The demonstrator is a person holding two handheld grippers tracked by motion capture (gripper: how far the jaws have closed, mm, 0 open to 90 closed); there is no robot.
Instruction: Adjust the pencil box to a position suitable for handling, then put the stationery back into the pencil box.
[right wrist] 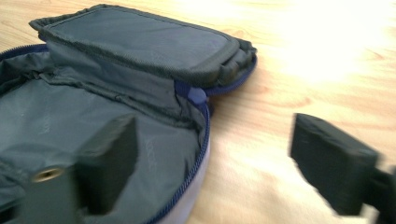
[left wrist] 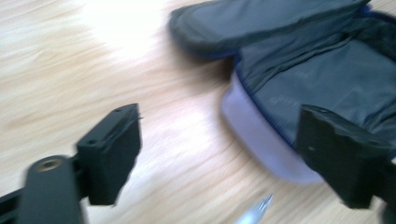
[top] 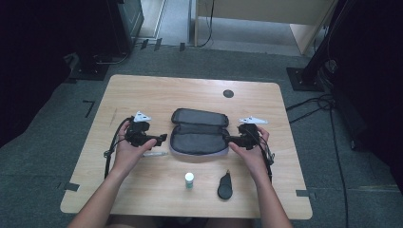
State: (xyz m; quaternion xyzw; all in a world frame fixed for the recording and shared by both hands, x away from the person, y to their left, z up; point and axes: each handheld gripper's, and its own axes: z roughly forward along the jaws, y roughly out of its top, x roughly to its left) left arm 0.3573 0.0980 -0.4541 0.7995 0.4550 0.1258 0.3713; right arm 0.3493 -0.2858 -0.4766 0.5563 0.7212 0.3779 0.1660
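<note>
Grey carpeted floor (top: 47,123) surrounds a light wooden desk (top: 142,90) at the centre of the high view, with dark equipment stands at the upper left and right edges of the frame.

A dark grey zippered pouch (top: 199,132) lies unzipped and spread flat at the middle of the desk, its flap folded back toward the upper part of the frame and its lining exposed. In the left gripper view the pouch (left wrist: 308,70) occupies the upper right, showing a pale outer edge and blue zip trim; in the right gripper view the pouch (right wrist: 93,93) occupies the left half.

The left claw (top: 164,137) sits just left of the pouch, released, jaws apart with only bare desk between them. The right claw (top: 228,139) sits at the pouch's right edge, likewise released, one jaw over the lining and the other over the desk, gripping nothing.

A clear pen (top: 155,154) lies below the left claw. A small white bottle (top: 189,179) and a black teardrop-shaped object (top: 225,186) rest near the lower edge of the desk.
</note>
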